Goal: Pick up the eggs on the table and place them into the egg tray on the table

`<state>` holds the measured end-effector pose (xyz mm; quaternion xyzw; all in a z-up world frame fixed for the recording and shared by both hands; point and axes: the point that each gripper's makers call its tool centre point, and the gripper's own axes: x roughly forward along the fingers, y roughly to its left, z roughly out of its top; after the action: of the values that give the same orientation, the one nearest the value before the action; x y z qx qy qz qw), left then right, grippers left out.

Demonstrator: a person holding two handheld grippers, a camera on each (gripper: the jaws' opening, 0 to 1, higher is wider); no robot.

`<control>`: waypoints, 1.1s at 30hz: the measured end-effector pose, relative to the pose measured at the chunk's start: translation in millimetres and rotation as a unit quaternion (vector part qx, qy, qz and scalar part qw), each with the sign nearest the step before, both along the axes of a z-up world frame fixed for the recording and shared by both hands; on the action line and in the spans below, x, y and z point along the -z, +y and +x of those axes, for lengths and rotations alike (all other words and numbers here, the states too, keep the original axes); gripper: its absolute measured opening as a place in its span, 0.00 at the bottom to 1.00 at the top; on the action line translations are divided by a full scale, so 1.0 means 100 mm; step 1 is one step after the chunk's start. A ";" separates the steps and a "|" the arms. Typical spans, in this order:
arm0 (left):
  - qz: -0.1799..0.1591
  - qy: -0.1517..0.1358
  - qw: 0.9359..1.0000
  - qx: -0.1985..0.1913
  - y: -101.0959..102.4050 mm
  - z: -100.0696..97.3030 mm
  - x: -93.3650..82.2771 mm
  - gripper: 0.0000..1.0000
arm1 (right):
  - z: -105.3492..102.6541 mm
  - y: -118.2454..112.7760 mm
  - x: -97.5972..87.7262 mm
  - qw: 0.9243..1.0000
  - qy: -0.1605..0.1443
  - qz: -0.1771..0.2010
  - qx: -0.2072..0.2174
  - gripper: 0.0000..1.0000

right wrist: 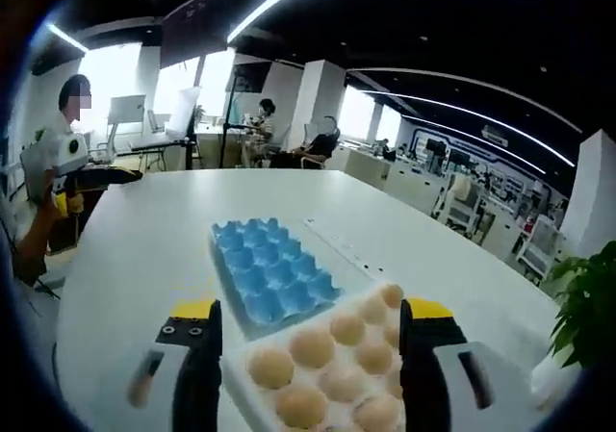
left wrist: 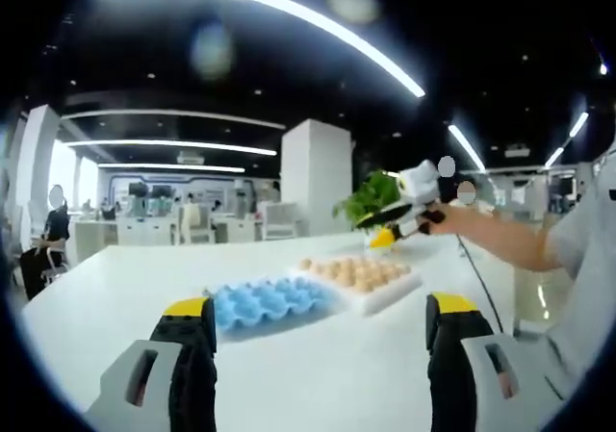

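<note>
eggs waiting, both tools open

in the left gripper view my left gripper [left wrist: 320, 341] sits at the bottom of the frame with its jaws spread wide and nothing between them. beyond it, at mid frame, the blue egg tray [left wrist: 271, 304] lies empty on the white table [left wrist: 115, 297], and the eggs [left wrist: 358, 271] sit in a white holder [left wrist: 390, 294] touching its right side. my right gripper [left wrist: 395, 230] hangs above them at right of centre.

in the right gripper view, that gripper's [right wrist: 308, 355] jaws are also apart, framing the eggs [right wrist: 313, 347] at bottom centre, with the blue tray [right wrist: 269, 273] just above them in frame.

i judge the eggs light, smooth and easily cracked. i would close on one across its middle, gently, just enough to stop it slipping, and lift straight out of its cup.
</note>
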<state>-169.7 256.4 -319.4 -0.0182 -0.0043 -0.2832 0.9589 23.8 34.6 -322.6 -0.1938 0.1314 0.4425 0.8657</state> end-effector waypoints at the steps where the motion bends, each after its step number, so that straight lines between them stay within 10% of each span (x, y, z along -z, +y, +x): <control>1: 0.000 0.000 1.000 0.000 0.01 0.00 0.00 0.92 | 0.00 0.00 0.03 1.000 0.004 -0.003 -0.001 0.77; 33: 0.005 0.006 1.000 0.002 -0.01 -0.01 0.02 0.91 | -0.23 0.07 0.73 0.991 0.103 -0.070 -0.046 0.47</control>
<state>-170.6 255.1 -321.4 -0.0155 0.0031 -0.2849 0.9584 0.5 41.5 -395.8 -0.2132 0.2413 0.4891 0.8106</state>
